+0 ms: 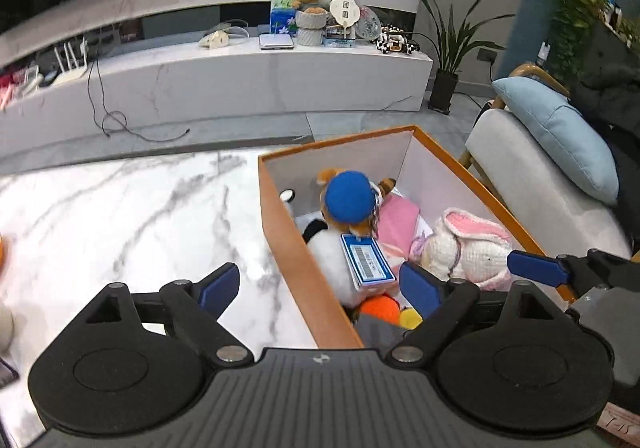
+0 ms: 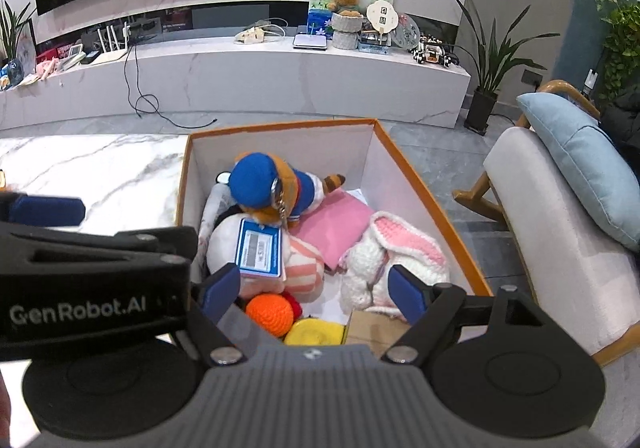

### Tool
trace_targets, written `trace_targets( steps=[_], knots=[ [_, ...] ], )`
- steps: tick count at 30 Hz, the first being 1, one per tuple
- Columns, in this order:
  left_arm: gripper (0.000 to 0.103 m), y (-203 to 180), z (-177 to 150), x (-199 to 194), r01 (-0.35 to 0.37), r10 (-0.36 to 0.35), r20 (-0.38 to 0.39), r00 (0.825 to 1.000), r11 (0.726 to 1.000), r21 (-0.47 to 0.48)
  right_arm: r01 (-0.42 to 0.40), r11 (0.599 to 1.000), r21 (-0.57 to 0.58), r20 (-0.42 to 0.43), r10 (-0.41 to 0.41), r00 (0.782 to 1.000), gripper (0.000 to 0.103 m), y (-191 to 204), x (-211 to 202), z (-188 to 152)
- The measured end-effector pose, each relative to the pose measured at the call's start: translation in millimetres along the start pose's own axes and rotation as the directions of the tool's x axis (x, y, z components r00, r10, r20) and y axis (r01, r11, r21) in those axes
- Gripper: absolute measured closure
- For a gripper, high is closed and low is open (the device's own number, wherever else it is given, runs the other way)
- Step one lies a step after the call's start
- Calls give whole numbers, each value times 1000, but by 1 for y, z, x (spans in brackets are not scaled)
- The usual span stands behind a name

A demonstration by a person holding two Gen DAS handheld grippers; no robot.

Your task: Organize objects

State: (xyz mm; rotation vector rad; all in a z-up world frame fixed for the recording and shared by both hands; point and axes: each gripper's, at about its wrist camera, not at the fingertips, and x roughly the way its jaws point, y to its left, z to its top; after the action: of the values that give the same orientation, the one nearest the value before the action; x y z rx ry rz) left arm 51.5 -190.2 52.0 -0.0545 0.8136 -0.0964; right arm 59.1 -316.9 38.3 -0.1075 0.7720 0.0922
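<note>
Two grippers are tilted downward over an orange box point(image 2: 404, 164) standing on a marble table point(image 1: 120, 204). Left gripper point(image 1: 320, 284) sits astride the box's left wall, one blue fingertip above the bare tabletop, the other inside the box; its jaws stand wide apart with nothing between the pads. Right gripper point(image 2: 312, 292) hangs over the near end of the box interior, jaws moderately spread and gripping nothing, its pads flanking the contents without touching them as far as can be seen. Left gripper's body crosses the left edge of the right wrist view, just beside the right one. Contents inside the box: a plush with a blue cap point(image 2: 256, 180), a blue-framed tag point(image 2: 259, 250), a pink cloth point(image 2: 334, 230), a white and pink crocheted rabbit point(image 2: 368, 260), an orange ball point(image 2: 269, 314) and a yellow item point(image 2: 314, 332) at the near end.
</note>
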Motion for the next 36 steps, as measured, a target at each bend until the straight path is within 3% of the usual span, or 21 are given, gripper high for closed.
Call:
trace_targets(
  steps=[3, 6, 14, 17, 21, 24, 27, 32, 36],
  knots=[
    [0, 9, -6, -3, 35, -35, 33, 999, 999, -7, -28, 999, 18, 0, 28, 1000, 14, 1, -4, -3],
    [0, 18, -7, 3, 80, -80, 16, 997, 997, -2, -27, 1000, 15, -7, 27, 1000, 10, 4, -5, -4],
    [0, 38, -20, 4, 9, -9, 12, 1000, 1000, 6, 127, 992, -25, -8, -128, 992, 8, -15, -1, -13],
    [0, 36, -22, 2, -3, 3, 10, 1000, 1000, 20, 158, 986, 57, -5, -158, 987, 8, -33, -4, -13],
    [0, 30, -23, -2, 6, -6, 17, 1000, 1000, 9, 126, 975, 186, 21, -132, 991, 7, -42, -18, -9],
    [0, 20, -23, 0, 7, -7, -6, 1000, 1000, 24, 89, 953, 289, 56, -110, 992, 4, -42, -37, -13],
    [0, 12, -24, 5, -2, 3, -29, 1000, 999, 32, 104, 926, 364, 88, -146, 985, 3, -35, -52, -18],
    [0, 7, -29, 13, 3, 0, -78, 997, 999, 37, 230, 940, 253, 85, -258, 962, 1, -12, -47, -13],
    [0, 5, -31, 14, -5, 10, -84, 996, 998, 62, 224, 955, 196, 48, -237, 970, 1, -6, -36, -18]
  ],
)
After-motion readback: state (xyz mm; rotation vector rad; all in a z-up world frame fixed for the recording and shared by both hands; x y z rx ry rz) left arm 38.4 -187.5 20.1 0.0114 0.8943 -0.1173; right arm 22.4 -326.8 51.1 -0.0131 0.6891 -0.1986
